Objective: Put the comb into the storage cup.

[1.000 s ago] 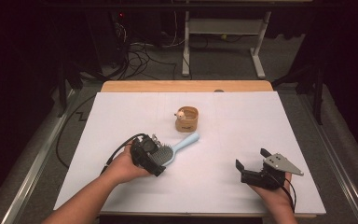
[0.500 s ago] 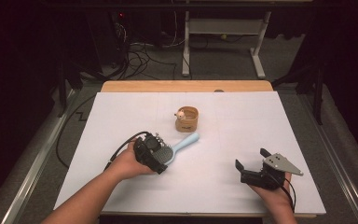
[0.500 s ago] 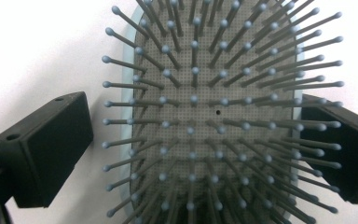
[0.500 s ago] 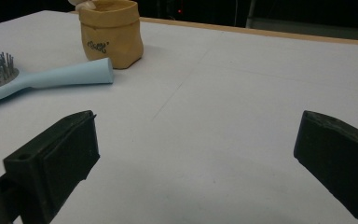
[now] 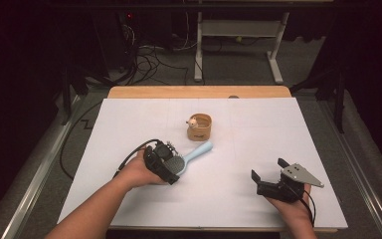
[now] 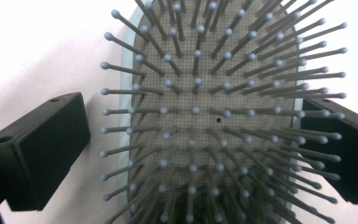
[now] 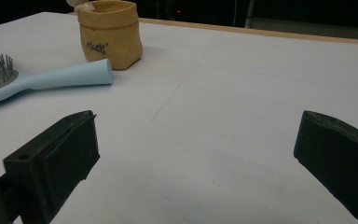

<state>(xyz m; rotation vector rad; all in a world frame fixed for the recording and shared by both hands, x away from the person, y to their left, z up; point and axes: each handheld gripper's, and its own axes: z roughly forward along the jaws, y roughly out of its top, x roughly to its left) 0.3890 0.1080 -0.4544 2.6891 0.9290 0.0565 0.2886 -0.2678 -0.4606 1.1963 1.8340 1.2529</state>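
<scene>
A light blue hairbrush [image 5: 199, 151] lies bristles up on the white table, its handle pointing toward a tan pouch [image 5: 199, 127]. My left gripper [image 5: 169, 167] hovers over the brush head [image 6: 205, 93], one black jaw on each side. Its jaws have just been opening, and the head sits between them with a gap at the left jaw. My right gripper [image 5: 267, 169] rests open near the table's front right with nothing between its jaws [image 7: 196, 140]. From there the brush [image 7: 51, 77] and the pouch [image 7: 109, 35] appear at the far left.
A small white thing [image 5: 192, 121] peeks over the pouch's rim. The white sheet [image 5: 278, 129] covers a wooden table [image 5: 199, 92]. Beyond it are cables and a metal stand's legs [image 5: 238, 35] on the dark floor.
</scene>
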